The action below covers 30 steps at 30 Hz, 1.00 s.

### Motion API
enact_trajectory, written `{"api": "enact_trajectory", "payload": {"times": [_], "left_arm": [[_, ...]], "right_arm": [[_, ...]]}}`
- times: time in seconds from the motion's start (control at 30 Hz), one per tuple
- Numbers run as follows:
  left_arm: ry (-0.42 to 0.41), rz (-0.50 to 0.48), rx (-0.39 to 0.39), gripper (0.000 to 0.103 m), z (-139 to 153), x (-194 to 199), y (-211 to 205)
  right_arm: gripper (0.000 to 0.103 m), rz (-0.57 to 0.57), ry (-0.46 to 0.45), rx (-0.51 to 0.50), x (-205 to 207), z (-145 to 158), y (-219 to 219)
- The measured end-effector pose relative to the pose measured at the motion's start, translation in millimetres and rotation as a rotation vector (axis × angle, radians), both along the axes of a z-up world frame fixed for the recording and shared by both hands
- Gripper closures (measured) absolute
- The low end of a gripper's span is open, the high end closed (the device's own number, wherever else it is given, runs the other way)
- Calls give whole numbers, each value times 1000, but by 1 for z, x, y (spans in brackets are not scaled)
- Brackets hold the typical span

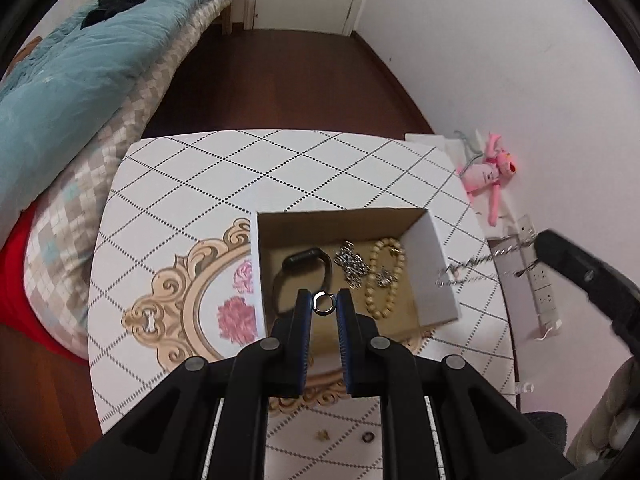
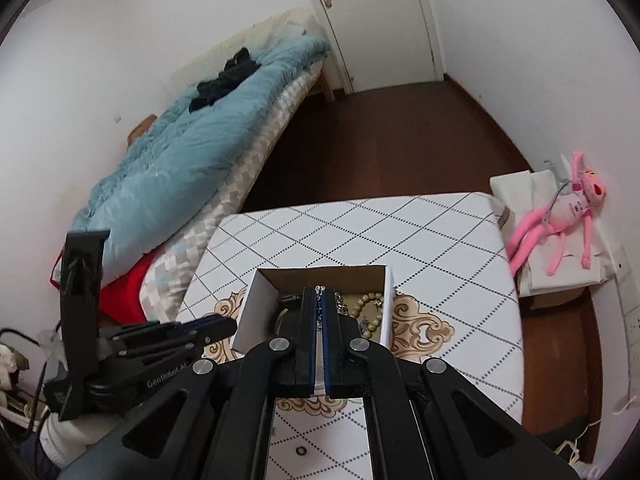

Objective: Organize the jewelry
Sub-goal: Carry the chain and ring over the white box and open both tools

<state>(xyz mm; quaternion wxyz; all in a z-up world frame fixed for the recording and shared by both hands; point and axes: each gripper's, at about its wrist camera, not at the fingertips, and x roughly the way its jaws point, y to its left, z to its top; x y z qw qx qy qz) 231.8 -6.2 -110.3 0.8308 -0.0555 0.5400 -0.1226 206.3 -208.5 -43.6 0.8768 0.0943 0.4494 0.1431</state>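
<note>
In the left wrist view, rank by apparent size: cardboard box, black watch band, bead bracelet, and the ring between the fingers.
1. cardboard box
2. black watch band and bead bracelet: look about alike, not ranked
3. ring, smallest even though nearest the camera, held in the left gripper

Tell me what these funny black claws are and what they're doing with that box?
They are grabbing tools that a person carries, one in each hand. Each has a tiny camera looking along its two fingers, so you get one picture per tool.

In the left camera's picture, the left hand-held gripper pinches a small silver ring above the open cardboard box. At the right edge, the other tool holds a dangling silver chain.

In the right camera's picture, the right hand-held gripper is squeezed shut on that chain.

The box sits on a white table with diamond lines. Inside lie a black watch band, a silvery chain bracelet and a bead bracelet.
</note>
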Motion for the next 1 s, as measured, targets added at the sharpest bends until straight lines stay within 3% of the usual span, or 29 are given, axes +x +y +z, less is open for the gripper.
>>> {"api": "enact_trajectory", "payload": {"times": [0.2, 0.27, 0.33, 0.4, 0.47, 0.53, 0.6, 0.67, 0.73, 0.83, 1.0], "left_arm": [[80, 16, 22, 90, -14, 27, 1], [80, 33, 62, 79, -16, 34, 2], [67, 39, 87, 42, -15, 37, 3], [51, 59, 107, 30, -12, 38, 7], [44, 70, 122, 30, -12, 39, 10], [45, 89, 160, 15, -14, 38, 13], [34, 104, 184, 5, -15, 36, 15], [7, 123, 199, 5, -16, 29, 19], [-11, 137, 212, 1, -20, 21, 21], [-32, 147, 243, 1, -26, 10, 22], [-27, 166, 236, 0, -33, -4, 23]], "right_arm": [[101, 35, 100, -30, 29, -31, 10], [100, 31, 143, -56, 39, -41, 11], [99, 19, 161, -77, 43, -47, 10], [98, 6, 191, -92, 47, -53, 6], [88, -2, 201, -108, 51, -56, 4], [53, -18, 212, -125, 50, -59, 3], [40, -32, 206, -176, 49, -62, 3], [32, -49, 203, -231, 47, -64, 4], [1, -67, 205, -297, 44, -69, 6], [0, -80, 200, -353, 38, -76, 9], [0, -108, 209, -358, 29, -89, 7]]}}
